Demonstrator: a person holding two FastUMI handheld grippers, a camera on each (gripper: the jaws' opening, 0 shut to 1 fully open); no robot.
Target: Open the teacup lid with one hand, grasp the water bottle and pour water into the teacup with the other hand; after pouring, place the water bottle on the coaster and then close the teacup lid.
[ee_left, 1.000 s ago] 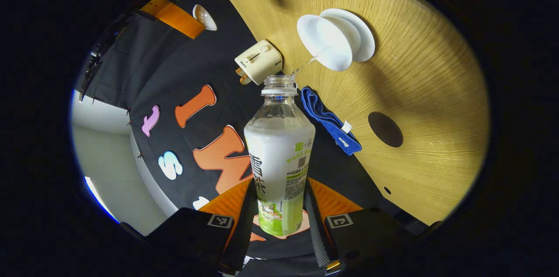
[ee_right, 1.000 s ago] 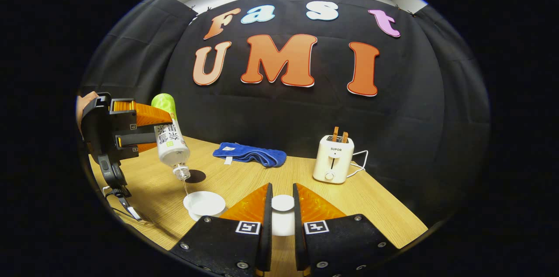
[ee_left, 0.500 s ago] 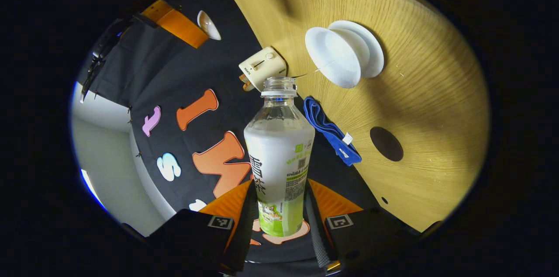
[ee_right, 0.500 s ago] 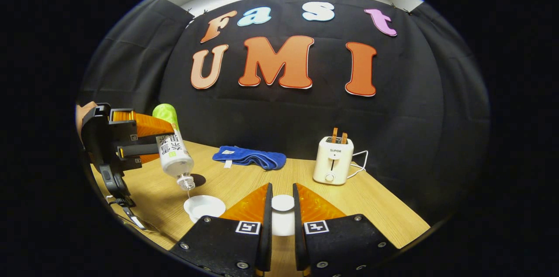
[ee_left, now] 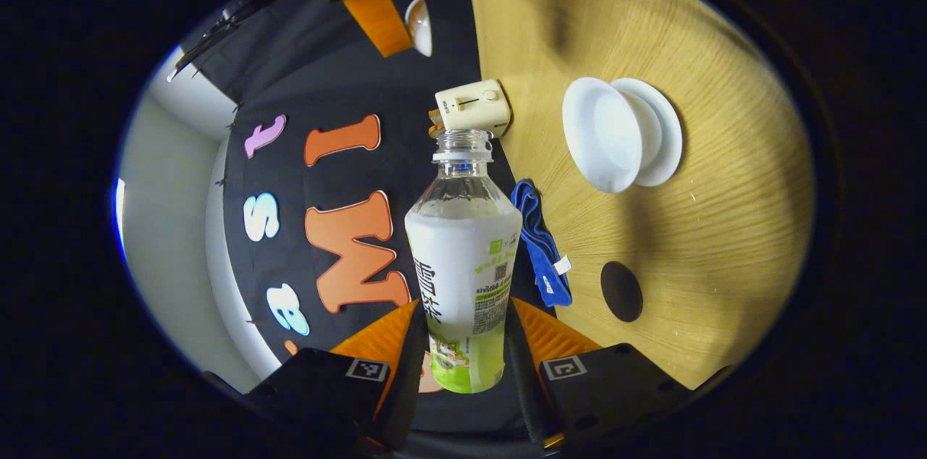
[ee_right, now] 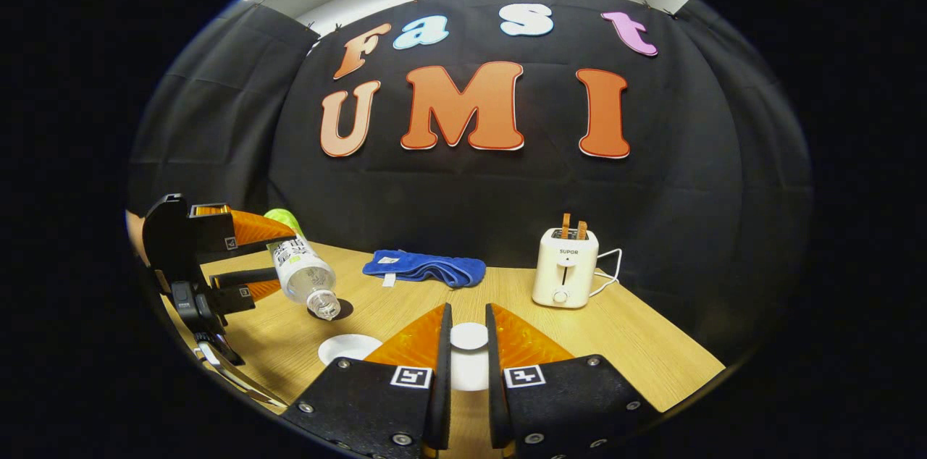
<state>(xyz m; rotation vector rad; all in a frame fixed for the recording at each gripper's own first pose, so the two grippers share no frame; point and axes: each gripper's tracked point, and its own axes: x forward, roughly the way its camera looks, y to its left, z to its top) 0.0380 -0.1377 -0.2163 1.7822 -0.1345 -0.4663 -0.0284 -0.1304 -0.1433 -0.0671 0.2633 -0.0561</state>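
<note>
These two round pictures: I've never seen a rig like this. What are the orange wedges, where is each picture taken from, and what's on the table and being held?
The orange wedges are the fingers of two hand-held grippers; a person carries one in each hand. Each picture comes from a fisheye camera riding on one gripper, looking along its fingers.

In the left gripper view, the left gripper is shut on an uncapped water bottle, tipped on its side so the table looks vertical.

In the right gripper view, the right gripper holds the white teacup lid between its fingers, lifted off.

On the wooden table lie the open white teacup on its saucer, a dark round coaster, a blue cloth and a cream toaster.
</note>
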